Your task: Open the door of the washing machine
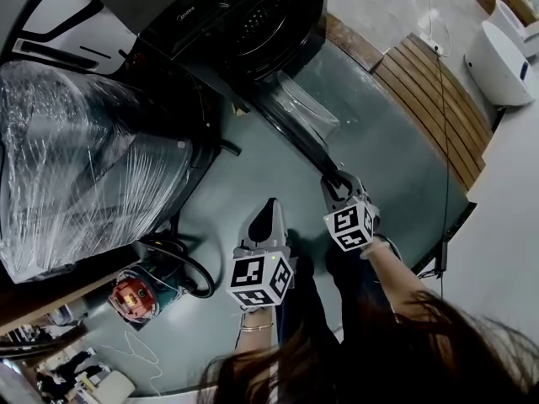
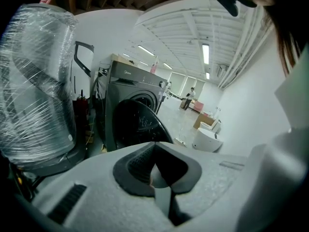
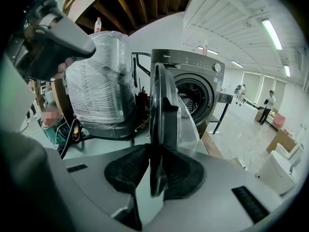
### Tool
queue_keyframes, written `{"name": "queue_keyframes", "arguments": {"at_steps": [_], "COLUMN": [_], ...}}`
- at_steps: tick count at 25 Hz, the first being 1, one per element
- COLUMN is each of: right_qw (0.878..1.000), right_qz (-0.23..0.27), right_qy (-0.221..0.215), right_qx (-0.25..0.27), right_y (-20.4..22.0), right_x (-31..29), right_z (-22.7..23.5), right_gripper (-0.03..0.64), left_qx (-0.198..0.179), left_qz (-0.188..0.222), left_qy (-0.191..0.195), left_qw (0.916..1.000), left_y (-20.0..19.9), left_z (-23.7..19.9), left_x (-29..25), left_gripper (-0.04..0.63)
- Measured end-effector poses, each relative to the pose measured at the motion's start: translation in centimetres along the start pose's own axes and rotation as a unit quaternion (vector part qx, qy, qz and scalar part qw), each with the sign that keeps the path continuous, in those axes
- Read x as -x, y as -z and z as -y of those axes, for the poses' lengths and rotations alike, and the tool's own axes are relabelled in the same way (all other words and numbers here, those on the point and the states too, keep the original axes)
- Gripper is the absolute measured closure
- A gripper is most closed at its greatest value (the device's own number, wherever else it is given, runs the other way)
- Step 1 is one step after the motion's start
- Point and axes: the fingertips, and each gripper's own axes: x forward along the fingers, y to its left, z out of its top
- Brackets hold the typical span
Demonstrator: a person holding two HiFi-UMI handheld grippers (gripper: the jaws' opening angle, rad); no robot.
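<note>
Now R claw clamps door edge; L claw closed, empty; wrapped appliance beside washer.

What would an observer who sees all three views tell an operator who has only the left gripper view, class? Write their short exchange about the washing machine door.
Operator: I can see the door open. Is anything holding it?
Observer: Yes. The right gripper is shut on the door's edge.
Operator: How far out is it?
Observer: In the head view it stands swung well clear of the drum opening, edge toward the person.
</note>
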Motion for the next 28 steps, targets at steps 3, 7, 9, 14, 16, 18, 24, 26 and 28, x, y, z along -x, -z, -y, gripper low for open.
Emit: {"name": "queue_keyframes", "arguments": {"at_steps": [3, 7, 9, 14, 16, 18, 24, 26, 28], "right_qw": [1.0, 1.0, 1.0, 1.0, 1.0, 0.999, 0.999, 0.999, 0.999], "right_qz": [-0.002, -0.001, 0.001, -0.003, -0.004, -0.004, 0.002, 0.005, 0.007], "right_qy": [-0.004, -0.005, -0.002, 0.005, 0.008, 0.011, 0.008, 0.006, 0.006], "right_qx": [-0.002, -0.003, -0.009, -0.024, -0.029, -0.034, -0.043, -0.046, -0.05], "right_y": [-0.1, -0.4, -0.4, -0.7, -0.8, -0.9, -1.6, -1.8, -2.0], "right_x": [0.1, 0.1, 0.0, -0.2, -0.3, -0.3, -0.6, -0.7, -1.0], "right_z": [-2.1, -4.5, -5.5, -7.5, -8.2, -9.0, -11.6, -12.4, -13.3], "right_gripper": [0.532, 0.531, 0.529, 0.529, 0.529, 0.528, 0.522, 0.518, 0.517], "left_qx": [0.004, 0.006, 0.006, 0.01, 0.012, 0.013, 0.017, 0.021, 0.025], "left_qz": [-0.005, -0.005, -0.005, -0.007, -0.007, -0.007, -0.008, -0.009, -0.01], "left_qy": [0.0, 0.003, 0.005, 0.005, 0.005, 0.005, 0.002, -0.001, -0.003], "left_qw": [1.0, 1.0, 1.0, 0.9999, 0.9999, 0.9999, 0.9998, 0.9997, 0.9996], "left_y": [0.4, 0.5, 0.6, 1.1, 1.3, 1.4, 1.7, 1.8, 2.0], "left_z": [-1.0, -1.8, -2.3, -3.6, -3.9, -4.2, -5.9, -6.5, -7.2], "left_x": [0.7, 1.4, 1.8, 2.6, 2.8, 3.1, 4.1, 4.4, 4.8], "left_gripper": [0.581, 0.581, 0.581, 0.581, 0.581, 0.581, 0.581, 0.581, 0.581]}}
